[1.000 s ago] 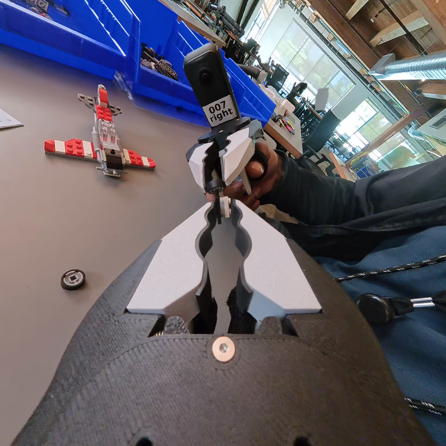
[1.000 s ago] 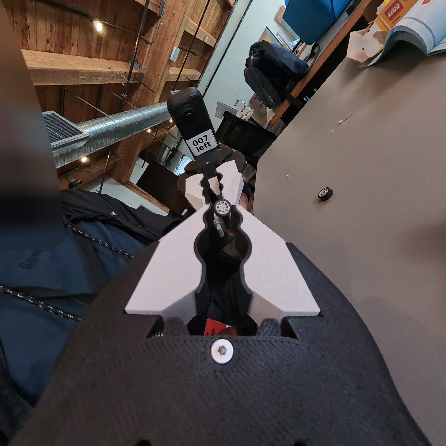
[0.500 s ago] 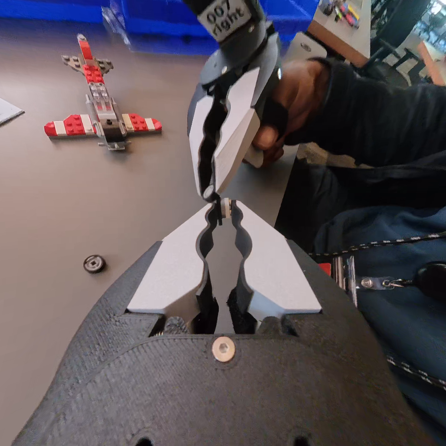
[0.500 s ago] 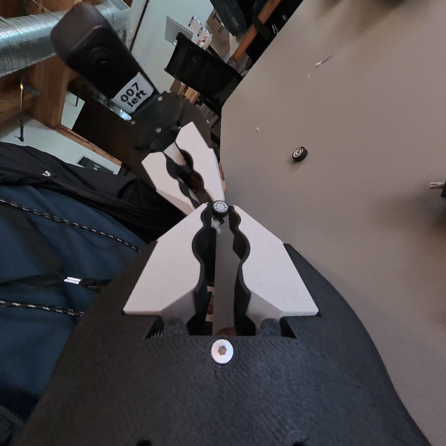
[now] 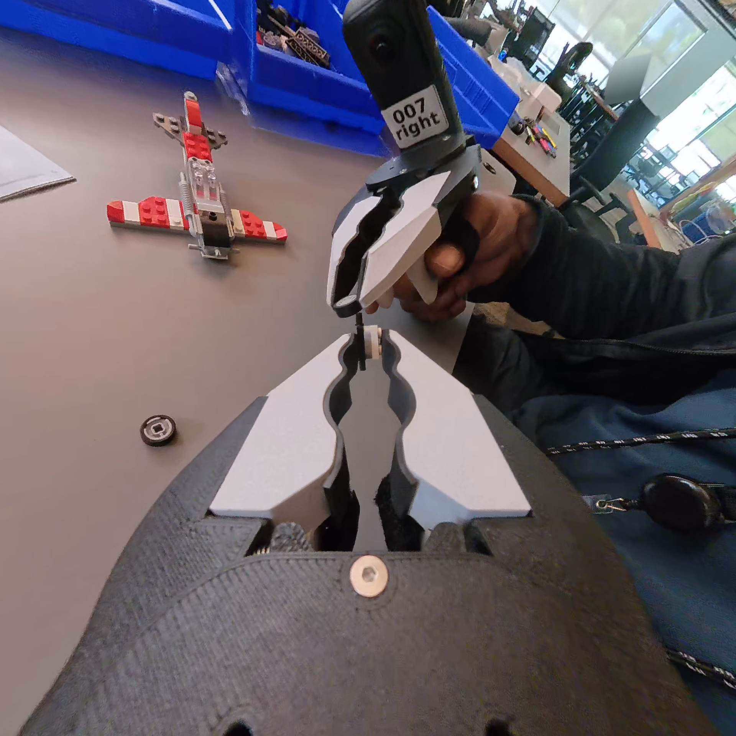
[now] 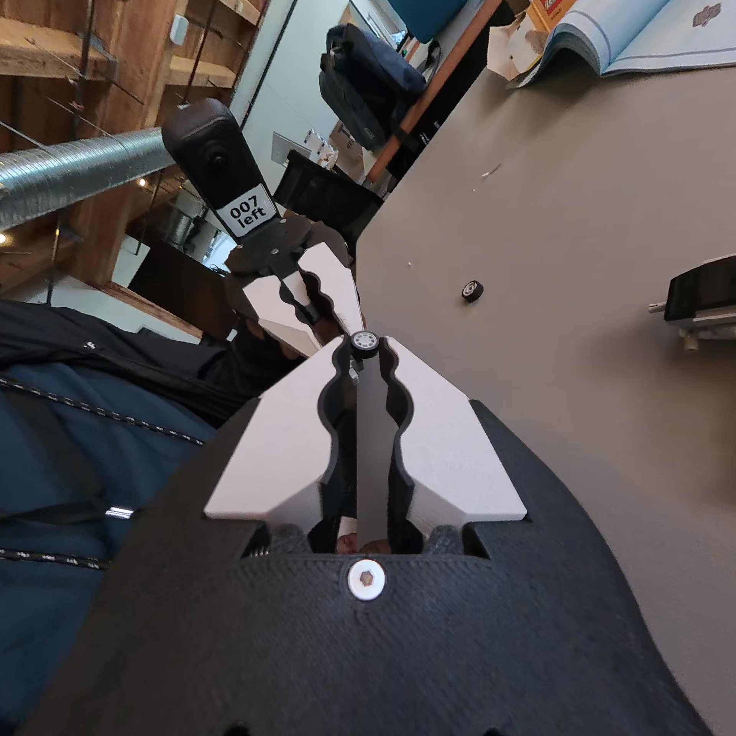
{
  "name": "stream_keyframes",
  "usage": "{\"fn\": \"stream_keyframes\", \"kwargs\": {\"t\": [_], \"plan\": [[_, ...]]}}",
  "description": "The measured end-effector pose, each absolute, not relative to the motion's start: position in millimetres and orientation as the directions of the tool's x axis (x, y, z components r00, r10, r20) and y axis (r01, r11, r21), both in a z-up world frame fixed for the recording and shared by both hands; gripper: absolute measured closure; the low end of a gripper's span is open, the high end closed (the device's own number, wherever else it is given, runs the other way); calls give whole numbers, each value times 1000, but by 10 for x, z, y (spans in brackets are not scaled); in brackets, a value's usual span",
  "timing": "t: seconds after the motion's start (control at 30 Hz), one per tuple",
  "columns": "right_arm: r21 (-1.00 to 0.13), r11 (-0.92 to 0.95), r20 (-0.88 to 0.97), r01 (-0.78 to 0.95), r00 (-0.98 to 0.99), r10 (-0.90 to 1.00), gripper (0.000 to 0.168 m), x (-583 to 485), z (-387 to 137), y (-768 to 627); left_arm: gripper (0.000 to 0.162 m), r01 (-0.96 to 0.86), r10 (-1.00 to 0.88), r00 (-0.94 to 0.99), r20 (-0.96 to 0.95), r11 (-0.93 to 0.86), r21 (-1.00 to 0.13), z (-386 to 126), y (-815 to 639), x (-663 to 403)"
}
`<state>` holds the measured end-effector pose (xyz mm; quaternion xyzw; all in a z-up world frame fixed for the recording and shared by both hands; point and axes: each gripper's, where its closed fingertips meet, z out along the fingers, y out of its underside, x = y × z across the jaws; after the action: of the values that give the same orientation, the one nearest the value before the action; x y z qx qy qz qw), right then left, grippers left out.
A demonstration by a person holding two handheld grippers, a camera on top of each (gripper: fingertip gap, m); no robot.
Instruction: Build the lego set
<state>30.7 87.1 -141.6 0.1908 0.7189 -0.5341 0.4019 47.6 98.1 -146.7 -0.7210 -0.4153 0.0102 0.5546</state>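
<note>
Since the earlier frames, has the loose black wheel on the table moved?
Cannot tell. The loose wheel lies flat, in much the same place relative to the plane model; its shifts in the image look like camera motion.

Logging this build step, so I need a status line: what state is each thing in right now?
left hand-held gripper: shut on white axle piece
right hand-held gripper: shut on small wheel
lego plane: partly built, flat on table
loose wheel: lying flat
booklet: open
</note>
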Motion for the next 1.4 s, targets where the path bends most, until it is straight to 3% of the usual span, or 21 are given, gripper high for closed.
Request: {"fn": "stream_keyframes", "kwargs": {"t": [0.03,0.5,0.87,1.4], "plan": [[-610,349,-787,711,-596,-160,154,306,-1401,873,150,585,608,656,448,-34,-810,-1453,982,475],[-543,253,-839,801,-507,-197,153,315,-1275,841,151,605,573,624,531,76,-793,-1362,980,438],[-538,169,-828,826,-481,-288,153,332,-1101,852,151,679,325,577,749,318,-662,-1138,996,444],[-460,-16,-830,888,-436,-348,154,214,-940,839,151,610,301,595,745,434,-663,-985,961,343]]}}
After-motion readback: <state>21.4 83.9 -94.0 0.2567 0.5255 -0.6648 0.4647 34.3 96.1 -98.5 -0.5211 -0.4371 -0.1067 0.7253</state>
